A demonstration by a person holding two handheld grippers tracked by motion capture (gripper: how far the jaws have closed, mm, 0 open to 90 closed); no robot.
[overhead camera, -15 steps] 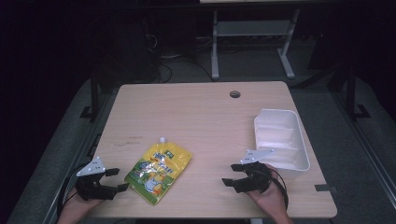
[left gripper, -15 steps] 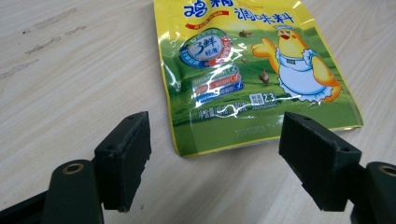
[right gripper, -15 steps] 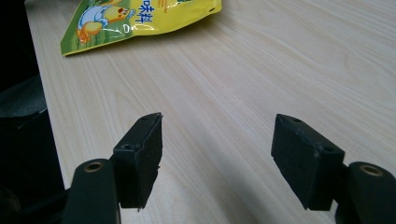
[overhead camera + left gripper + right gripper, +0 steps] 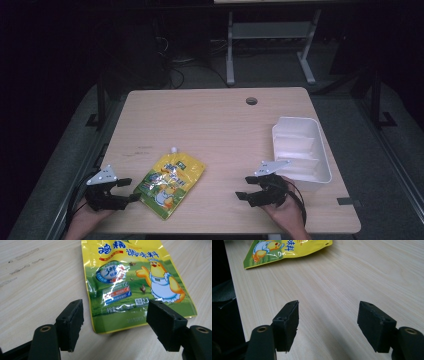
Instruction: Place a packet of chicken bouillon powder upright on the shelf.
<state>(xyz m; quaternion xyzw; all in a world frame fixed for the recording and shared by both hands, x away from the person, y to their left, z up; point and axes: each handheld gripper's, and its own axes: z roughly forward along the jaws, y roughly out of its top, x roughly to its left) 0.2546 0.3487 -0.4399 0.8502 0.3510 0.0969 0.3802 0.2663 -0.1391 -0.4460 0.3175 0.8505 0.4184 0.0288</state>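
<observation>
Your left gripper (image 4: 124,189) sits low at the counter's (image 4: 215,120) near left corner, fingers (image 4: 71,322) spread wide with nothing between them. They point at the pouch (image 4: 170,184), whose bottom edge lies just beyond the fingertips, not touching them. In the left gripper view the pouch (image 4: 132,282) lies flat on the wood, its print facing up: blue characters on yellow, a green field and a cartoon chick in a white apron.

From above, the pouch lies at a slant in the near left part of the counter, its white spout (image 4: 174,149) pointing away from you.

Your right gripper (image 4: 245,188) hovers near the front edge, right of the pouch and well apart from it, aimed toward it. Its fingers (image 4: 287,323) are also wide apart and hold nothing; bare wood shows between them, with the pouch's corner (image 4: 287,248) farther off.

A white tray (image 4: 322,165) with dividers stands just beyond your right hand (image 4: 285,212), by the counter's right edge.
</observation>
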